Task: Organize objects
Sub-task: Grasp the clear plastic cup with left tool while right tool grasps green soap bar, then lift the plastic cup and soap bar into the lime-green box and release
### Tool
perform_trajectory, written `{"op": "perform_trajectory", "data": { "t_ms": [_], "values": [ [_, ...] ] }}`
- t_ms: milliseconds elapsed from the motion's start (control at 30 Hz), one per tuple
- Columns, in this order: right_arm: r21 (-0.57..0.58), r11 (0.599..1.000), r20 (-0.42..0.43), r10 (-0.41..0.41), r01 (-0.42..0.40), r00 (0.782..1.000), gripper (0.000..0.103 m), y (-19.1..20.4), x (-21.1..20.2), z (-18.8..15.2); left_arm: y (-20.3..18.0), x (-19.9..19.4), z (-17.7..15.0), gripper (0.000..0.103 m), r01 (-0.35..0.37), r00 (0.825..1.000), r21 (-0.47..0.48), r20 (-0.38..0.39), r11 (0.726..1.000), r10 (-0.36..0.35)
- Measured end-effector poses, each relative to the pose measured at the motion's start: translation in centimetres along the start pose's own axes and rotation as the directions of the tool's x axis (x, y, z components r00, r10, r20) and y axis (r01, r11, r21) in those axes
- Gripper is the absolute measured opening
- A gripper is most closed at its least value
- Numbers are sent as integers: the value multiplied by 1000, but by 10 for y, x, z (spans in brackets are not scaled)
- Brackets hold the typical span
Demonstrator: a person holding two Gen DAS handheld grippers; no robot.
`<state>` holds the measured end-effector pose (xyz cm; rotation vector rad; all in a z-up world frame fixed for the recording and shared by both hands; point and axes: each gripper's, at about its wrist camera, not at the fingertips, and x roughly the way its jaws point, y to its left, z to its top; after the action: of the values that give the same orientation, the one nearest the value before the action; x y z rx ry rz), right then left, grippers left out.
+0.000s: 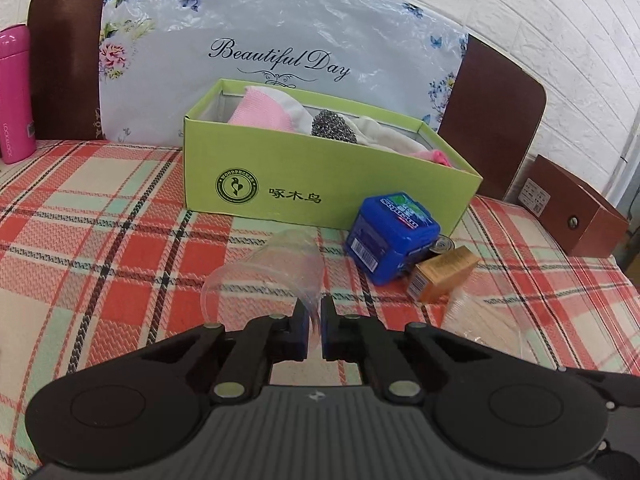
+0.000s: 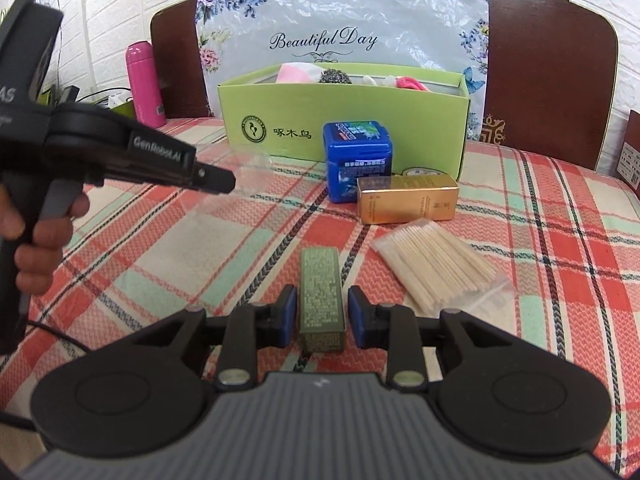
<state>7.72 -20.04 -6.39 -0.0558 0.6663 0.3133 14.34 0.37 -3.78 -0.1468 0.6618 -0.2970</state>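
Observation:
My left gripper (image 1: pixel 316 308) is shut on the rim of a clear plastic cup (image 1: pixel 264 272), held above the plaid cloth; it also shows in the right wrist view (image 2: pixel 216 178) with the cup (image 2: pixel 240 184). My right gripper (image 2: pixel 322 300) is open, its fingers on either side of a green rectangular box (image 2: pixel 322 292) lying on the cloth, not touching it. The open green shoebox (image 1: pixel 320 184) (image 2: pixel 344 120) stands behind, holding cloths and a steel scourer (image 1: pixel 334 126).
A blue container (image 2: pixel 358 160) (image 1: pixel 392 236) and a gold box (image 2: pixel 408 198) (image 1: pixel 442 274) lie in front of the shoebox. A bag of cotton swabs (image 2: pixel 436 264) lies right of the green box. A pink bottle (image 2: pixel 145 82) stands back left, a brown box (image 1: pixel 576 212) far right.

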Motion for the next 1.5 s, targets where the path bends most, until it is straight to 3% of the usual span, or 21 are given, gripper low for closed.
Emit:
{"op": "perform_trajectory", "data": {
  "t_ms": [433,667,933,1167,1267,1500],
  "values": [
    [-8,1000,-10,8,-9,1000,22,3,6,2,-1,-4,1,3,14,1000,-14,-8,1000,-14],
    [-17,1000,103,24,-22,994,22,0,-15,32,-11,-34,30,3,69,993,28,97,997,-72],
    [-48,999,260,0,13,966,22,-15,-27,90,-16,-44,85,3,88,973,93,206,992,-106],
    [-46,998,332,-16,33,943,22,-30,-5,145,-4,-13,137,3,111,969,63,216,992,-123],
    [-30,999,339,-26,38,940,22,-36,15,164,6,8,155,3,141,970,21,197,990,-143],
    [-9,999,320,-40,45,947,22,-48,72,193,21,57,179,3,124,982,3,140,992,-123]
  ]
}}
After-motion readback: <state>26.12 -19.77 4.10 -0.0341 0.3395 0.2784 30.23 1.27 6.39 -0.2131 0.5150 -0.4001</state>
